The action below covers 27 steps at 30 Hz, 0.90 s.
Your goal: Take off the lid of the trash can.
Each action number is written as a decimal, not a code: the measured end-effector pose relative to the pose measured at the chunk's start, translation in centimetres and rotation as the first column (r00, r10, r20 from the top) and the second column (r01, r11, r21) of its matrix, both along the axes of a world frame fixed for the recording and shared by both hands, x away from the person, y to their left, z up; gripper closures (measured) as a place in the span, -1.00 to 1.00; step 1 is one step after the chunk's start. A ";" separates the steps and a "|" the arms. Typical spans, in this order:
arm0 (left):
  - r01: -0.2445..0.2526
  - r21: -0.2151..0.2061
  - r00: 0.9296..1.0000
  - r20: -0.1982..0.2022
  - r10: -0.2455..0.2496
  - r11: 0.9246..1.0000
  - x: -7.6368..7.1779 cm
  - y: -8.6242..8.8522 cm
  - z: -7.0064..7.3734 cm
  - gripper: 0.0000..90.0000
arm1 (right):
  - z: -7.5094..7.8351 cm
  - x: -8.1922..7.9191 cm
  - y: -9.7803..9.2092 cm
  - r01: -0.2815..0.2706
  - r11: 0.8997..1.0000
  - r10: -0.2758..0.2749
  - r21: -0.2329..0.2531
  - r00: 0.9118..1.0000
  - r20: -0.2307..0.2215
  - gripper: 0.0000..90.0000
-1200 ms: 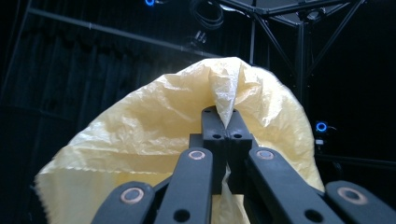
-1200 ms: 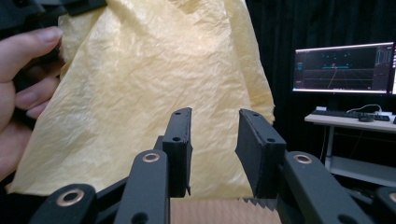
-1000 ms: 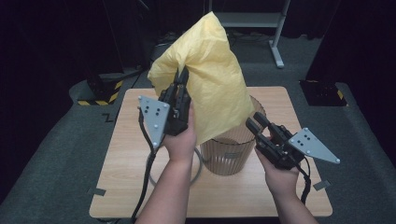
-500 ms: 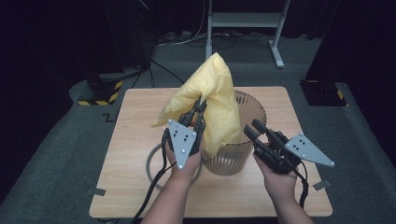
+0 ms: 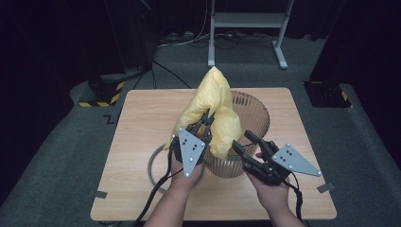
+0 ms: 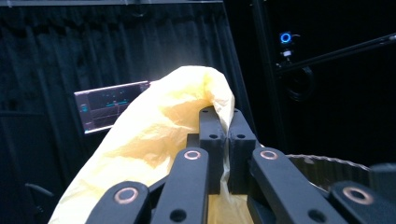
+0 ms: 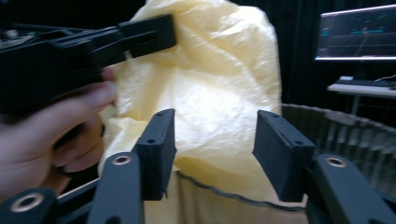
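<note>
a yellow plastic bag (image 5: 215, 113) stands bunched over the near rim of a ribbed, translucent bin (image 5: 253, 113) on a wooden table (image 5: 142, 123); its lower end is hidden inside the bin. the left gripper (image 5: 206, 121) has its jaws clamped together on a fold of the bag, plain in the left gripper view (image 6: 223, 122). the right gripper (image 5: 245, 143) waits just beside the bin, jaws apart around nothing; its own view shows the bag beyond them (image 7: 212, 135). a grey ring (image 5: 153, 168) lies partly hidden under the left hand (image 5: 187, 171).

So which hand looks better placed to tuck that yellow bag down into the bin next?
Probably the left. Its claw is already shut on the yellow bag, holding it above the ribbed bin. The right claw is open, facing the bag near the bin's rim, and grips nothing.
</note>
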State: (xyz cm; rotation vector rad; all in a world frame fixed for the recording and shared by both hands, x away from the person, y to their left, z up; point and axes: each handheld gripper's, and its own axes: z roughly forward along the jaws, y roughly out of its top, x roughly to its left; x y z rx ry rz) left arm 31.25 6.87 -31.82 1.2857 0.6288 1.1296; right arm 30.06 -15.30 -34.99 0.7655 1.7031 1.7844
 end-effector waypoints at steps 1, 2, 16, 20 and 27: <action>0.000 -0.001 1.000 -0.001 0.000 1.000 0.0 0.0 0.0 0.95 | 0.0 -0.2 0.3 -0.014 1.000 0.014 0.008 1.000 -0.001 -0.02; -0.006 0.003 1.000 0.002 0.006 1.000 0.1 0.0 0.1 0.95 | 0.0 -0.3 0.4 -0.015 1.000 0.015 0.011 1.000 -0.005 -0.04; 0.038 -0.043 0.999 0.030 -0.037 0.998 -0.6 0.2 1.8 0.97 | 0.6 -0.3 2.0 0.023 0.996 -0.024 -0.087 1.000 -0.020 0.93; 0.061 -0.034 0.998 0.032 -0.060 0.998 -0.3 -0.4 2.4 0.97 | 2.2 0.8 -0.4 0.107 0.992 -0.106 -0.069 0.994 0.009 0.96; 0.092 0.003 0.995 -0.033 -0.091 0.996 0.9 -2.3 2.1 0.76 | 4.0 3.9 -2.8 0.192 0.975 -0.192 -0.113 0.981 0.009 0.96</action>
